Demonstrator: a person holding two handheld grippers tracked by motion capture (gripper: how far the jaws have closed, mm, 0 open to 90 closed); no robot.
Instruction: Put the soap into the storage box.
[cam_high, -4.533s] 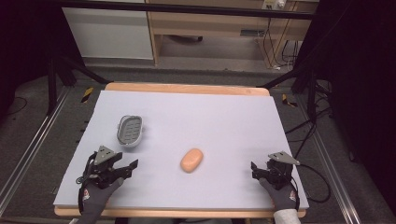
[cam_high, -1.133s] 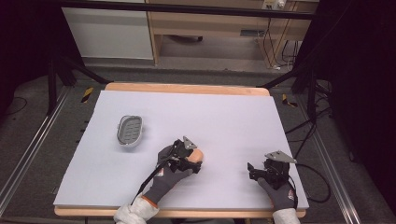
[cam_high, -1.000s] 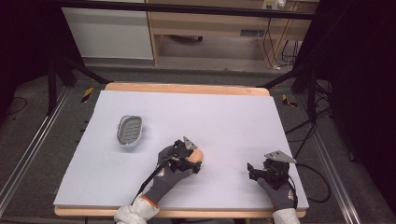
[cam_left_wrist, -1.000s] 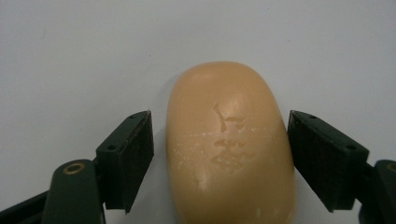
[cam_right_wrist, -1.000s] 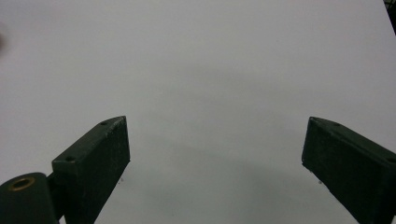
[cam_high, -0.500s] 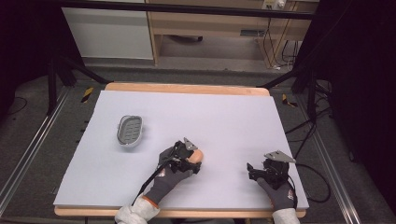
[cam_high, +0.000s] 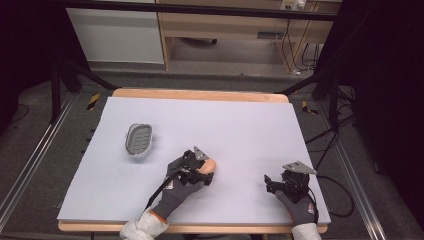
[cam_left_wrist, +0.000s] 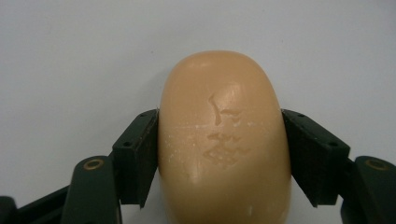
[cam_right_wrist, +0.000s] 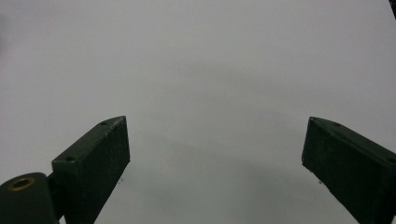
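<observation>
A person works at a white table. The left gripper pinches an orange bar of soap near the table's middle, 2 black jaws pressed against its sides. The soap seems to rest on the table. A grey soap dish lies to the far left. The right gripper rests near right, jaws spread wide over bare table.

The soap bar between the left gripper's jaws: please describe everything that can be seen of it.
The soap bar is a rounded oval, peach-orange, with a smooth, waxy-looking surface. Its top face carries a shallow stamped mark and some small scuffs. It lies flat on the pale table cover, right of the grey soap dish and apart from it. The left gripper has its two black jaws pressed against the bar's long sides, one on each.
</observation>
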